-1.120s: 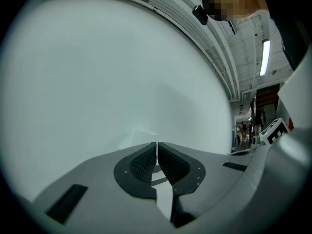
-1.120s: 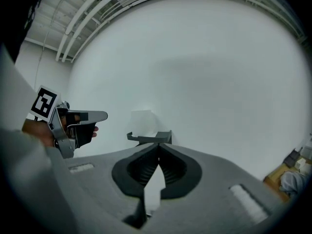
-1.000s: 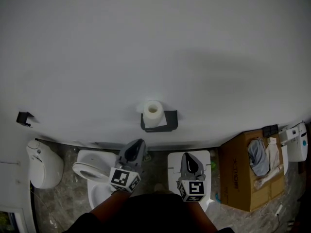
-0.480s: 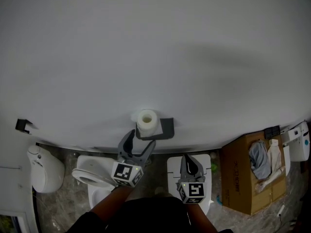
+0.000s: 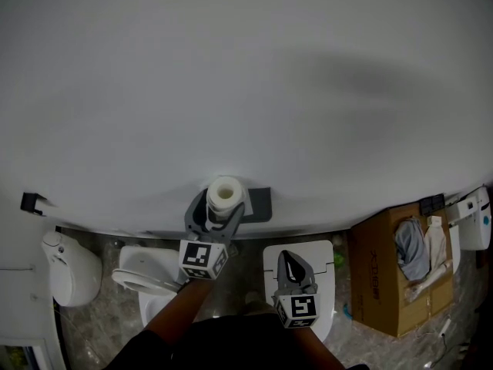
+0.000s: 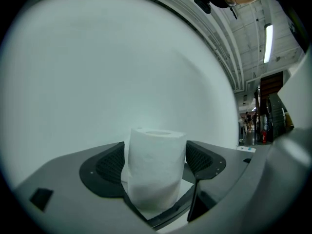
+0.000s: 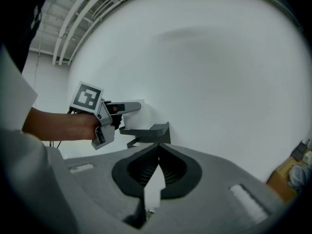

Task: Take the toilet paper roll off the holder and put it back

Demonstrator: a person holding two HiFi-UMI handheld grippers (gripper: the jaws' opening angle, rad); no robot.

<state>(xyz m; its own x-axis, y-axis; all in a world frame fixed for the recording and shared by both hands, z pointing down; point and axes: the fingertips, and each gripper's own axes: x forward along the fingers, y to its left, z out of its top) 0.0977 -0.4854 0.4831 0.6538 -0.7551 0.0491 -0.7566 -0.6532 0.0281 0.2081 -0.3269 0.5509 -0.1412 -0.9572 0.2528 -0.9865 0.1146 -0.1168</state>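
Note:
A white toilet paper roll [image 5: 224, 195] stands upright on a dark grey holder [image 5: 260, 204] fixed to the white wall. My left gripper [image 5: 216, 206] has reached the roll, and its jaws have just been opening. In the left gripper view the roll [image 6: 156, 145] fills the gap between the wide-spread pads [image 6: 105, 167], and no squeeze on the paper shows. My right gripper [image 5: 286, 260] hangs back below the holder, shut and empty. The right gripper view shows its tips [image 7: 158, 155] meeting, with the left gripper [image 7: 124, 108] at the roll [image 7: 139, 116] and holder [image 7: 148, 133] beyond.
Below the wall stand a white toilet [image 5: 142, 280], a white tank lid [image 5: 320, 253] and a rounded white bin [image 5: 69, 268]. An open cardboard box [image 5: 385, 284] with cloth sits at the right, beside a white device [image 5: 471, 226]. A small black hook [image 5: 31, 203] sticks out at the left.
The left gripper has moved forward to the roll and gone from shut to wide open around it. The right gripper has sunk slightly in the head view.

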